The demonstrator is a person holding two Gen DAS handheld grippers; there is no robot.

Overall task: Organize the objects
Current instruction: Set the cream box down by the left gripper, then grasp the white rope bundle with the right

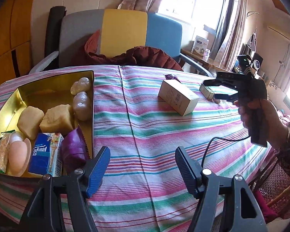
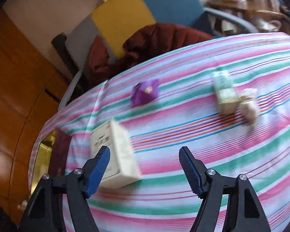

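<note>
A gold tin box point(image 1: 38, 93) sits at the table's left, holding several items: yellow sponge blocks, a blue Tempo tissue pack point(image 1: 45, 154), a purple packet, pearly lumps. My left gripper point(image 1: 142, 166) is open and empty just right of the box. A white carton point(image 1: 177, 97) lies mid-table; it also shows in the right wrist view point(image 2: 119, 154). My right gripper point(image 2: 145, 166) is open and empty, hovering above the table right of the carton; it shows in the left wrist view point(image 1: 218, 90). A purple packet point(image 2: 145, 92), a small green box point(image 2: 225, 94) and a pale lump point(image 2: 249, 106) lie beyond.
The table wears a striped cloth point(image 1: 145, 127). A grey, yellow and blue chair point(image 1: 123, 32) with a dark red jacket point(image 1: 145, 55) stands behind it. A wooden cabinet point(image 2: 13, 89) is at the left. A cable point(image 1: 212, 145) trails over the table's right side.
</note>
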